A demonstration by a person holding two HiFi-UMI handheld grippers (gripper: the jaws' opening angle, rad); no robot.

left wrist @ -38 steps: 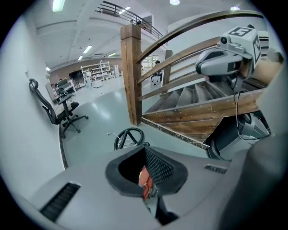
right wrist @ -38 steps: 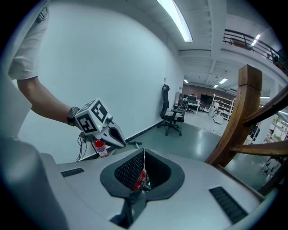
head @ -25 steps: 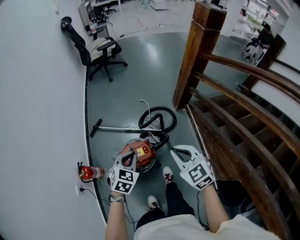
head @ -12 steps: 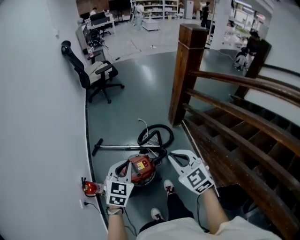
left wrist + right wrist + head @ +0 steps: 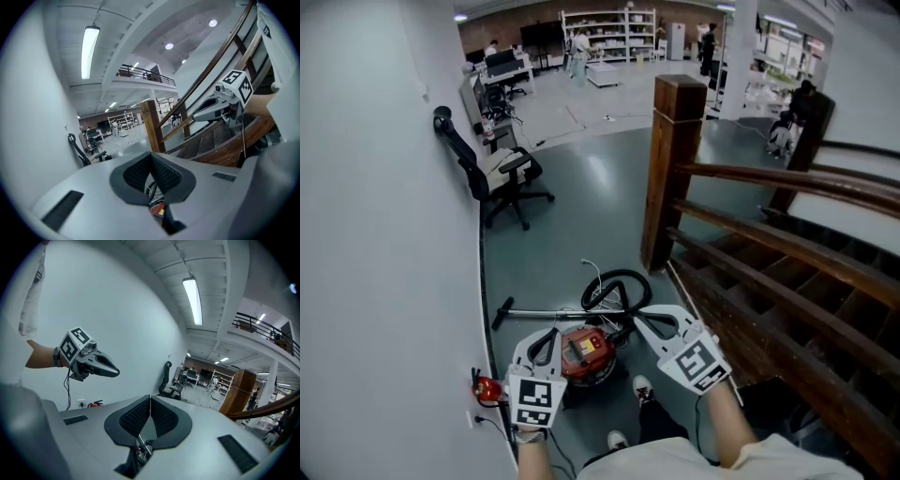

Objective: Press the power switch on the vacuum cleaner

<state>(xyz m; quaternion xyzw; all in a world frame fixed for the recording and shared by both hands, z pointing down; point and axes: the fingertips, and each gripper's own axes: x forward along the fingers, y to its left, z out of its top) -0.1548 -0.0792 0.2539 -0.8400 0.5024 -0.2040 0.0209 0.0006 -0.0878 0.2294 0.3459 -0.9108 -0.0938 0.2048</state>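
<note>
Your left tool [image 5: 548, 336] and right tool [image 5: 643, 315] are closed, empty; the vacuum cleaner [image 5: 586, 354] lies below, four o'clock from the nearer left tool.

Vacuum cleaner [image 5: 587, 353] — its power switch too small to tell.

- Vacuum cleaner [image 5: 586, 354] body was red plastic, glossy; its wand [image 5: 548, 313] was a bare, shiny metal tube.
- Floor [image 5: 581, 187] was smooth grey-green with a soft sheen.
- Stair post [image 5: 670, 169] and rails [image 5: 769, 176] were dark varnished wood.
- Wall [image 5: 384, 234] was matt white, smooth.
- Left gripper [image 5: 556, 331] and right gripper [image 5: 638, 315] had matt light-grey plastic shells; pads [image 5: 136, 416] were black, finely textured.
</note>
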